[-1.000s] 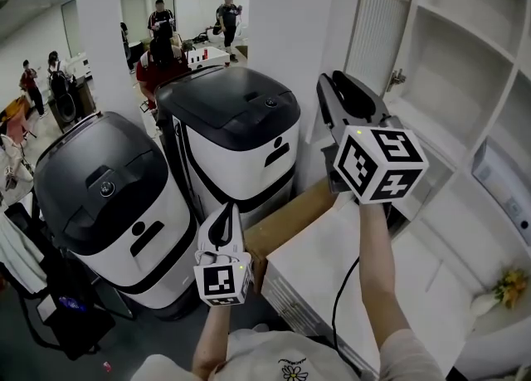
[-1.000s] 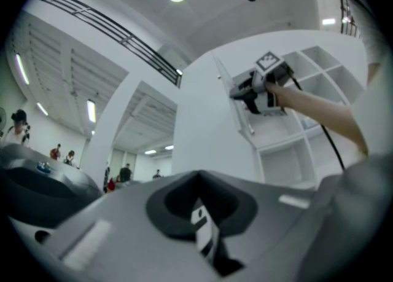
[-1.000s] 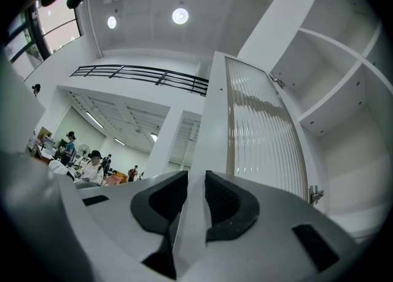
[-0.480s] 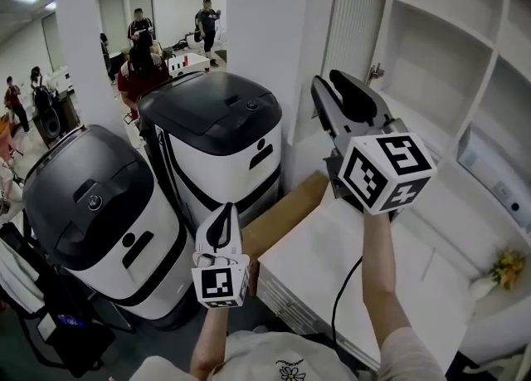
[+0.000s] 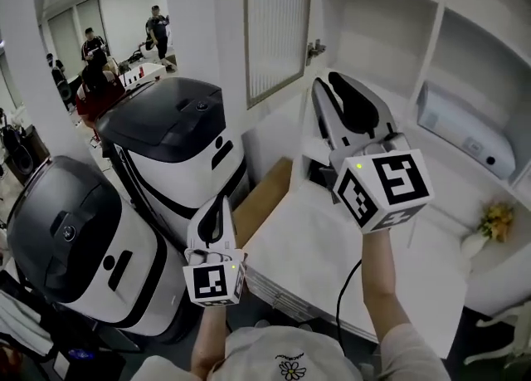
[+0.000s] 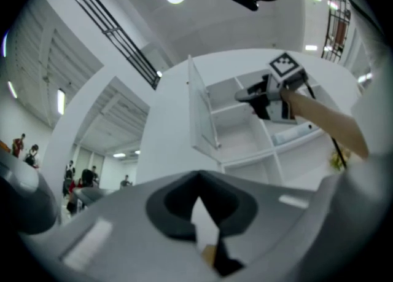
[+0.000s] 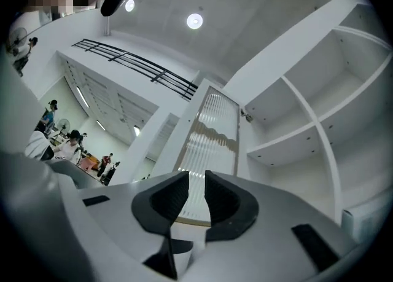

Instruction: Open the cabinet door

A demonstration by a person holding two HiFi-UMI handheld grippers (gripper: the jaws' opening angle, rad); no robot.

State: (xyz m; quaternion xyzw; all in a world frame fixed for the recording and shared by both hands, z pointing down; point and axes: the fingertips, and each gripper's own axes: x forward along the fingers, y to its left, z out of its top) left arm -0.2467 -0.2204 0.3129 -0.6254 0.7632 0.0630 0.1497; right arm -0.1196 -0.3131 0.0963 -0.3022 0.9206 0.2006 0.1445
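Note:
The cabinet door (image 5: pixel 278 22), a white frame with ribbed glass, stands swung open to the left of the white shelves (image 5: pixel 390 39). Its small metal knob (image 5: pixel 314 49) sits at the door's right edge. My right gripper (image 5: pixel 328 80) is raised just below and right of the knob, apart from it. Its jaws have just been closing, and a narrow gap with nothing in it remains. In the right gripper view that gripper (image 7: pixel 196 195) points at the door (image 7: pixel 209 145). My left gripper (image 5: pixel 217 201) hangs lower left, shut and empty, and points up at the door (image 6: pixel 199 115).
Two white-and-black machines (image 5: pixel 178 139) (image 5: pixel 66 238) stand left of the cabinet, with a cardboard box (image 5: pixel 261 197) between them and the white counter (image 5: pixel 332 246). A white device (image 5: pixel 460 126) lies on a shelf. Yellow flowers (image 5: pixel 495 222) sit at the right. People (image 5: pixel 158 26) stand far behind.
Both grippers have moved toward the cabinet. The head view has swung right, so the open door now sits in the upper middle, and the right gripper is nearer the knob.

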